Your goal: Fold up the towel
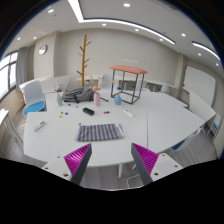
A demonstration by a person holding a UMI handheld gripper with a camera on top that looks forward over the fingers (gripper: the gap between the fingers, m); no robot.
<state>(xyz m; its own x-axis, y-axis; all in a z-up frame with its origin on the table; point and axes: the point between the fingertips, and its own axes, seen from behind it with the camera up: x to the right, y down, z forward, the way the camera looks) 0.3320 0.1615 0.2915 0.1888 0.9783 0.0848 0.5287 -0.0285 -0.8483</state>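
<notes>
1. Gripper view, nearest the lens: the gripper (111,160) shows its two fingers rising from the bottom, each with a magenta pad (78,157) on its inner face. The fingers stand spread well apart with nothing between them; only bare tabletop and the table's near edge show in the gap.
2. Just beyond the fingertips lies the white table (150,125), wide and rounded at its near edge.
3. The towel (101,131), grey with a checked or striped pattern, lies flat on the table ahead of the fingers, roughly in line with the gap between them and clearly apart from both tips. It looks like a spread rectangle; whether it has any fold in it cannot be told.
4. A small dark object (88,111) rests on the table beyond the towel, and another small item (41,126) lies off to the left side; what they are is too small to tell.
5. At the far end of the table sits a clutter of small things (100,96), indistinct.
6. Behind the table stand a wooden coat stand (84,58) and a small red-framed table (128,78), against a pale wall with a round clock (42,48).
</notes>
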